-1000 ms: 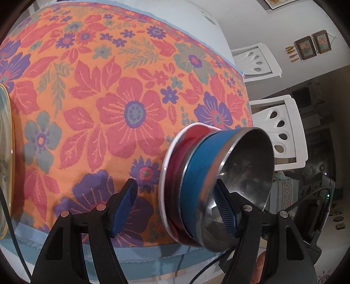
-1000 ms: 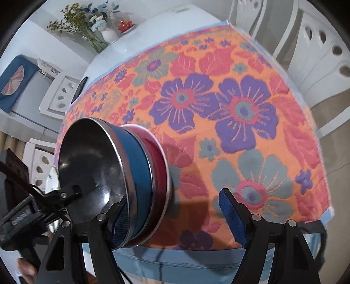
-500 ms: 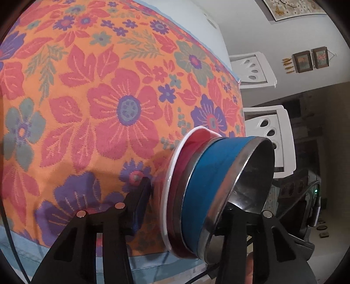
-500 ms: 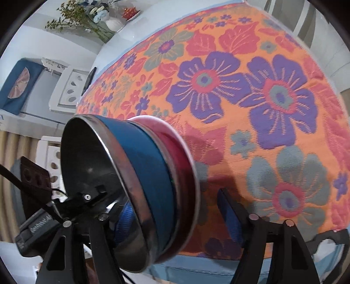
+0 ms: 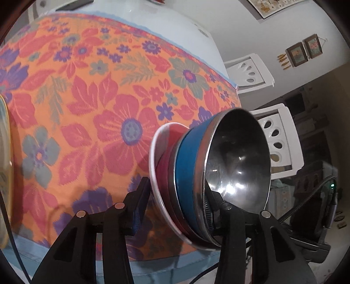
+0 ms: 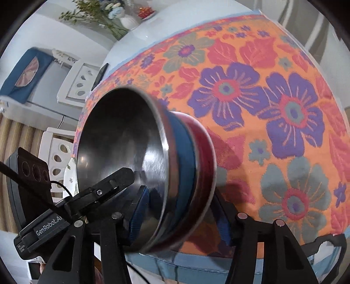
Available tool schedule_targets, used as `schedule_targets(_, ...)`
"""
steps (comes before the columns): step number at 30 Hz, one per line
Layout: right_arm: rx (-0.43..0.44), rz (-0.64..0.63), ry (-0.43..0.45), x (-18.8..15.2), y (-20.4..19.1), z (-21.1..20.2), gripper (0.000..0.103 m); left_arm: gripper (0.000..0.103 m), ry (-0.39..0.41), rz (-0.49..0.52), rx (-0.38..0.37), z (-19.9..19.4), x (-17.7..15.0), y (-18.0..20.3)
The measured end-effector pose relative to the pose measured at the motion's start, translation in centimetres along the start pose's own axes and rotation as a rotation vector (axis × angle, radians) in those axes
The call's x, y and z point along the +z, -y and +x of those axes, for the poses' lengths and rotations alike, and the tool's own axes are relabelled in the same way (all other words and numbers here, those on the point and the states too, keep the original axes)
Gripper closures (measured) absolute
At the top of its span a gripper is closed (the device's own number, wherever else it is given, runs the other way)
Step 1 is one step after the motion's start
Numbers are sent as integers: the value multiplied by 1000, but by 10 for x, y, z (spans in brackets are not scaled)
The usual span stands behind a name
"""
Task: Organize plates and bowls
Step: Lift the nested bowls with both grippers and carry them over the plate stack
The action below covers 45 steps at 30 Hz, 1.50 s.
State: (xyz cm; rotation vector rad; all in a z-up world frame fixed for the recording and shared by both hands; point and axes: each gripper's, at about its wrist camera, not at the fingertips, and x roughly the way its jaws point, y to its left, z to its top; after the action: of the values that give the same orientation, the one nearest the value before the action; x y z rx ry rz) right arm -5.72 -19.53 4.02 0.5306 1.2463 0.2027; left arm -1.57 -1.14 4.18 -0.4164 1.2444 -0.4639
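A stack of bowls (image 5: 190,174) (image 6: 186,170), a steel-lined blue bowl nested in a red one with a white rim, sits tilted at the near edge of the floral tablecloth (image 5: 87,109). My left gripper (image 5: 175,196) is closing across the stack's wall, one finger under the white rim, the other inside the steel bowl, pads pressing. My right gripper (image 6: 180,205) is closing on the opposite side, its blue pad (image 6: 140,209) inside the steel bowl and the other finger behind the red bowl. Whether the stack touches the cloth I cannot tell.
A yellow-rimmed plate (image 5: 4,153) lies at the far left of the cloth. White chairs (image 5: 280,139) stand beyond the table's right side, one holding a white flowered plate (image 6: 70,174). A flower vase (image 6: 122,19) and a phone (image 6: 100,74) are at the far end.
Both grippers have closed from wide open onto the bowl stack's wall, one from each side. The stack now looks more tipped toward the table's near edge.
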Motion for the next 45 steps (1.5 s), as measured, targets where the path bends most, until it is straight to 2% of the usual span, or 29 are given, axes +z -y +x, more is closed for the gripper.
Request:
schedule_targets(8, -3, -37, -34, 2, 1, 18, 51, 61, -21, -9, 1, 7, 2, -13)
schedule_targets(10, 17, -18, -56, 5, 6, 22, 46, 56, -21, -36, -22, 8, 2, -17)
schedule_targets(11, 16, 1, -61, 7, 10, 24, 39, 54, -20, -56, -32, 9, 3, -20)
schedule_targets(12, 18, 20, -54, 10, 14, 24, 36, 54, -17, -72, -44, 10, 4, -22)
schedule_targets(14, 57, 51, -44, 16, 20, 23, 35, 53, -17, -88, -64, 12, 6, -23)
schedule_targets(16, 89, 60, -49, 21, 21, 26, 35, 53, -20, -89, -82, 16, 7, -21)
schedule_targets(18, 111, 38, -44, 21, 14, 27, 41, 55, 3, -82, -72, 16, 7, -17)
schedule_targets(23, 43, -26, -5, 19, 0, 21, 44, 59, 38, -54, -44, 8, 7, -12)
schedule_targets(28, 40, -65, 6, 22, -10, 17, 45, 59, 78, -39, -26, -8, 13, -11)
schedule_targets(38, 72, -84, 31, 29, -85, -5, 45, 59, 175, -49, 35, -96, 40, -22)
schedule_targets(45, 82, -118, 68, 20, -181, -11, 45, 59, 222, -34, 39, -183, 58, -67)
